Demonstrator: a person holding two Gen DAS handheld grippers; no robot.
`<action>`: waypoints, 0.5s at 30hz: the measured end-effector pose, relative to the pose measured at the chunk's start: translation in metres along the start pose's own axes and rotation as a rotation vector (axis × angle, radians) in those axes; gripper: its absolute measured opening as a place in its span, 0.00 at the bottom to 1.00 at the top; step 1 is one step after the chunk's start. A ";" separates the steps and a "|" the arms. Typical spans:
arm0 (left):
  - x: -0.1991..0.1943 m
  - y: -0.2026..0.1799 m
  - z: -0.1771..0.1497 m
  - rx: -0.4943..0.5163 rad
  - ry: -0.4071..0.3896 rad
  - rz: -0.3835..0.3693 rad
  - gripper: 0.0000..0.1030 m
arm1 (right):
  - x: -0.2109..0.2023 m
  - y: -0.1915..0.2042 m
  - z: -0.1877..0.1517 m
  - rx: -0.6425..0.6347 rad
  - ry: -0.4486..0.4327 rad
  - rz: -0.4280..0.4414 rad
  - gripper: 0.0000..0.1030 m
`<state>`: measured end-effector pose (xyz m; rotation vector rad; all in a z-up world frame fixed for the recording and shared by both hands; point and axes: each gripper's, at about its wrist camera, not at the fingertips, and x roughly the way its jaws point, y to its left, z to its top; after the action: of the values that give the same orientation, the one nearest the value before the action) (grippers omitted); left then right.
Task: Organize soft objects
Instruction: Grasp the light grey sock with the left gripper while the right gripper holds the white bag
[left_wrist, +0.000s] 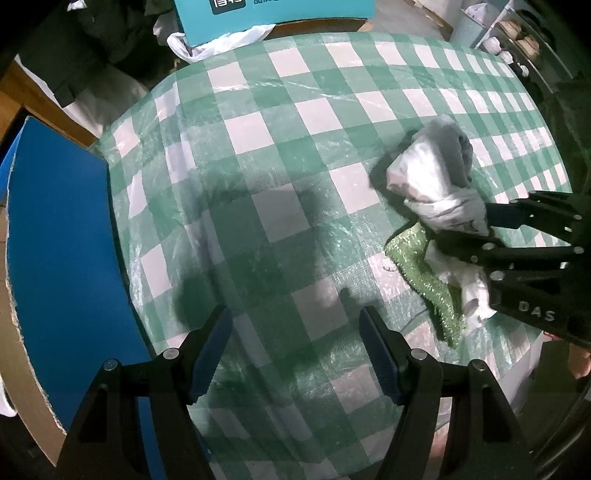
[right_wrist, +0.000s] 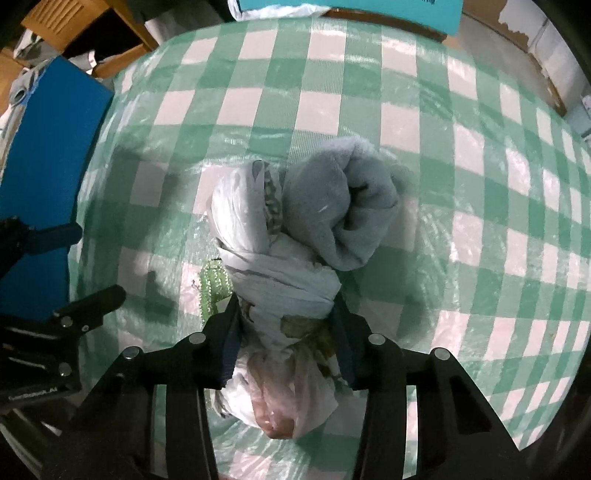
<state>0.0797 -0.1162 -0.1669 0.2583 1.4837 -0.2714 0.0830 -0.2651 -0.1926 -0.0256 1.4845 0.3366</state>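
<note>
Right gripper (right_wrist: 286, 339) clamped on bundle (right_wrist: 273, 236); long axis runs straight ahead along fingers. Left gripper (left_wrist: 295, 354) spread, empty, bundle off its right.

Green-checked table (left_wrist: 280, 122), grey towel (right_wrist: 343, 206), green cloth (left_wrist: 424, 273), perhaps bagged bundle (right_wrist: 251, 221)
</note>
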 end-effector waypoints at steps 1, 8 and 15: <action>-0.002 -0.001 0.000 -0.003 -0.001 -0.001 0.70 | -0.005 0.005 0.001 0.003 -0.011 0.001 0.41; -0.016 -0.007 0.012 0.003 -0.028 -0.016 0.70 | -0.047 -0.007 -0.013 0.033 -0.080 0.052 0.41; -0.023 -0.017 0.029 -0.001 -0.063 -0.046 0.70 | -0.082 -0.038 -0.004 0.108 -0.134 0.038 0.41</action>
<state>0.0996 -0.1414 -0.1416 0.2134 1.4284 -0.3132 0.0844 -0.3187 -0.1195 0.1101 1.3696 0.2827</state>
